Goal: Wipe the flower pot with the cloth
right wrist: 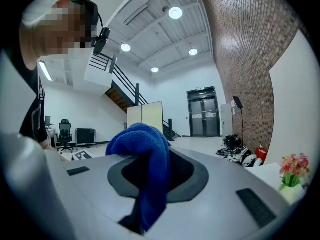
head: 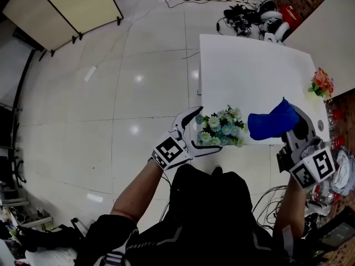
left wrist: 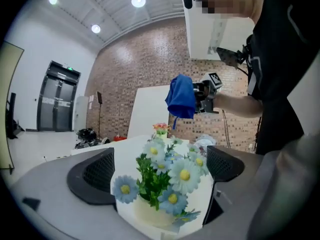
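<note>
Flower pot [left wrist: 147, 215], cream, blue daisies and green leaves: at near edge of white desk [head: 249, 65], between wide-apart jaws of left tongs [head: 209, 127]. Blue cloth [head: 270, 123], bunched: clamped in right tongs [head: 289, 125], just right of pot. Bare desk beyond; small red-flowered plant [head: 321, 85] at right edge.

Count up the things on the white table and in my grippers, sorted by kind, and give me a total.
Flower pots: 2, the blue-flowered pot at the table's near edge and the pink-flowered pot at its right edge.
Cloths: 1, the blue cloth, clamped in the right gripper.
Total: 3.
</note>
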The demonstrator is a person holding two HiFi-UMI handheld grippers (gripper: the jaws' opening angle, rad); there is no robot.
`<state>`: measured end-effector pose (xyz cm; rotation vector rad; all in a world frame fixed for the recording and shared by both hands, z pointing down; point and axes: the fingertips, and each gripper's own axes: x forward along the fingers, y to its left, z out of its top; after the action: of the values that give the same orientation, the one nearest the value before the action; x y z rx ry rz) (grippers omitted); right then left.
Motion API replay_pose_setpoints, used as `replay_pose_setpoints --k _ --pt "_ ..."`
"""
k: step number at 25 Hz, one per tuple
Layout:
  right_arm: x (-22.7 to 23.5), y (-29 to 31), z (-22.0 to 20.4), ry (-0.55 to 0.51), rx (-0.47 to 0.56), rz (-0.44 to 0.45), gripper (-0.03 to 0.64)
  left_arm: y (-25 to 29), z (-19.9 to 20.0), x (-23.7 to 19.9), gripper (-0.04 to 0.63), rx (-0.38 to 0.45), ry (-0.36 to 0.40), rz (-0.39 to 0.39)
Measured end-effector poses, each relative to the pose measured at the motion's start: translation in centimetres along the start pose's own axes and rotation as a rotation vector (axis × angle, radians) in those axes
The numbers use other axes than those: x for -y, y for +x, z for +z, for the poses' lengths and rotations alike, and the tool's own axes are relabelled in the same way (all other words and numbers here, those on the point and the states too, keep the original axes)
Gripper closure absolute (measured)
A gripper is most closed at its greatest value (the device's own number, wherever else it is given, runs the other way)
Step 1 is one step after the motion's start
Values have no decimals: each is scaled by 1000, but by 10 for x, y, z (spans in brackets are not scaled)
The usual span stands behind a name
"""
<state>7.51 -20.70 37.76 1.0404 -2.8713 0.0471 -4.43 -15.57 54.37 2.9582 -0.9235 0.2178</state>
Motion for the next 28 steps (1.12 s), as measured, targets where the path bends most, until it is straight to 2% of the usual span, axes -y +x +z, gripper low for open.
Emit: replay_pose_setpoints --k 6,11,16,22,28 --pt "9 3 -35 -11 -7 -15 552 16 -50 -2 29 -2 6 3" --pt "15 3 -57 -5 -26 -19 552 13 -78 -13 29 18 -14 45" --pt "23 2 -63 -1 -21 -29 552 20 -100 -8 29 -5 11 3" --pt "44 -4 -70 9 -18 -55 552 62 -119 -9 29 -42 14 -34" --pt "55 -11 -79 8 -44 -81 552 78 -123 -10 36 -24 4 -68"
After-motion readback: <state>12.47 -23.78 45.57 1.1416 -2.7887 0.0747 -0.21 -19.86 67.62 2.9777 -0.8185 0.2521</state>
